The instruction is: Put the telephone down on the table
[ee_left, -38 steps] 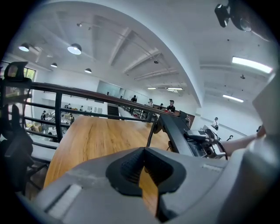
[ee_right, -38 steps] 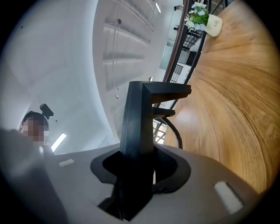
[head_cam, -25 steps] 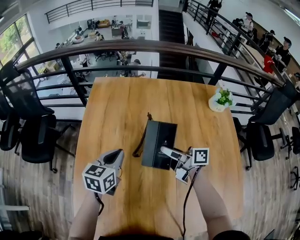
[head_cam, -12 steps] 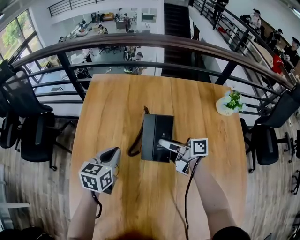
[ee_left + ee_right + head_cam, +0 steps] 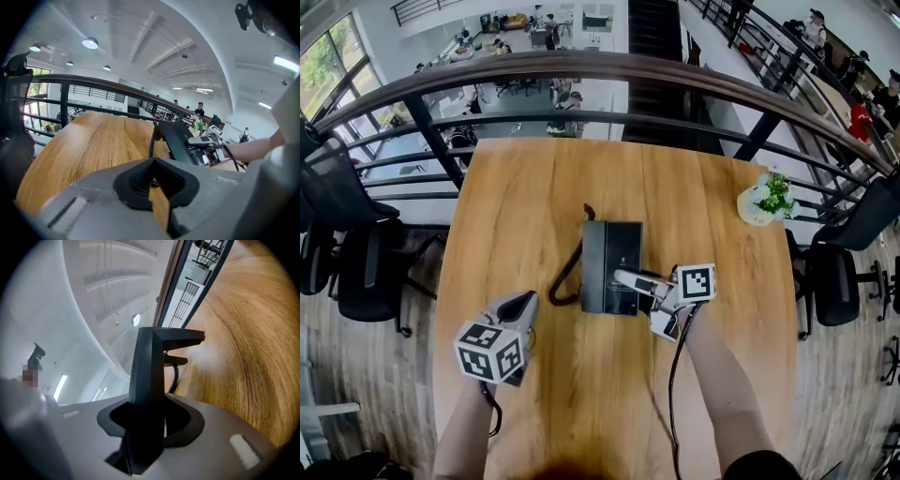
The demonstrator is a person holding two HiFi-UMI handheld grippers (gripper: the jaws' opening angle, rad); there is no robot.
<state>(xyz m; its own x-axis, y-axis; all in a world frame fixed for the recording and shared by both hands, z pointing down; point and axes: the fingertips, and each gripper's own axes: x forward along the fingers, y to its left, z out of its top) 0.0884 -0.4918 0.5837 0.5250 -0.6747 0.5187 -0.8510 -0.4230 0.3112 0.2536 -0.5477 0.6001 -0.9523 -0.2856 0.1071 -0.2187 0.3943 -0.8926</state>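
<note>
The black telephone (image 5: pixel 607 265) hangs over the middle of the wooden table (image 5: pixel 516 206), with its coiled cord (image 5: pixel 565 278) trailing off its left side. My right gripper (image 5: pixel 623 278) is shut on its right edge, and the dark body (image 5: pixel 147 366) fills the gap between the jaws. From the left gripper view the telephone (image 5: pixel 177 138) looks tilted, with the right gripper (image 5: pixel 206 140) holding its raised side. Whether its low edge touches the wood I cannot tell. My left gripper (image 5: pixel 523 302) hovers over the table's near left, shut and empty (image 5: pixel 152 186).
A small potted plant (image 5: pixel 761 202) stands at the table's far right corner. A dark curved railing (image 5: pixel 609 70) runs just behind the far edge. Black office chairs stand on the left (image 5: pixel 356 253) and on the right (image 5: pixel 839 281).
The right gripper has carried the telephone lower and a little farther over the table, squaring it to the edges. The left gripper has sunk slightly, still shut.
</note>
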